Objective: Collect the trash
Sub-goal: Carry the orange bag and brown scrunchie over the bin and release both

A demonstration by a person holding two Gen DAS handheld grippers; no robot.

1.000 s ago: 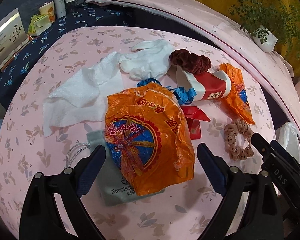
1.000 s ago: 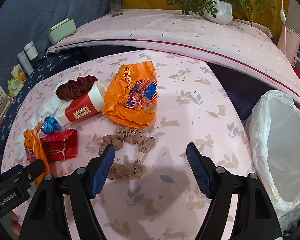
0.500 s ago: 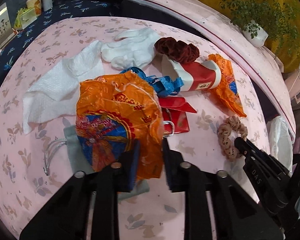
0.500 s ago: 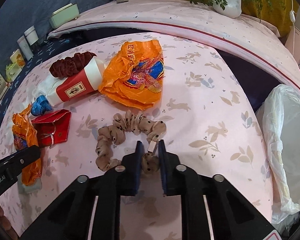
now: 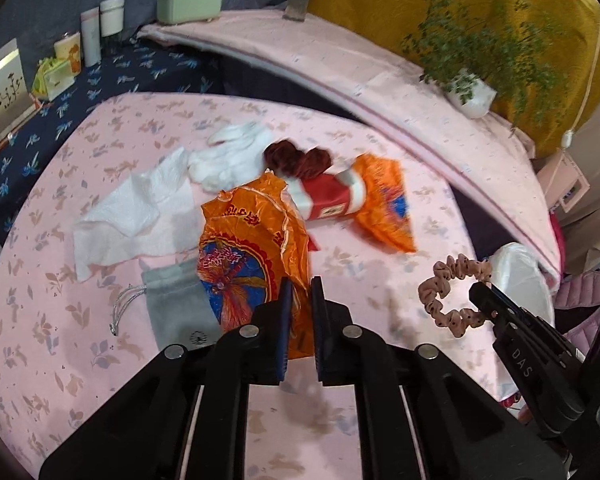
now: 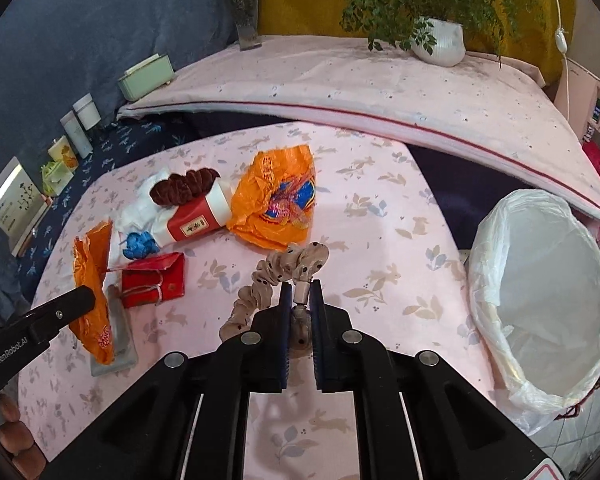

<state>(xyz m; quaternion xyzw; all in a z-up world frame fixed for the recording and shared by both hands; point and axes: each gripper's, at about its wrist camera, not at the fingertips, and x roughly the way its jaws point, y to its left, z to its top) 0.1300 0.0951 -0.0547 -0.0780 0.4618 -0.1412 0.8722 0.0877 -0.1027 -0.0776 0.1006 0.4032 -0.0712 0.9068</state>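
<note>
Both wrist views look steeply down, close over the pink table [image 5: 380,128], sharing its littered middle.

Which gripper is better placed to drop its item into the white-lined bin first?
The right gripper. It grips the beige scrunchie, and the bin stands just beside it. The left gripper, pinching the orange bag, is farther from the bin.

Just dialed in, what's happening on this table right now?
A person is clearing trash with a tool in each hand. The left tool is shut on an orange plastic bag, and its jaws are closing. The right tool is clamped on a tan scrunchie. A lined bin stands open at the table's right edge. More litter lies on the table.
</note>
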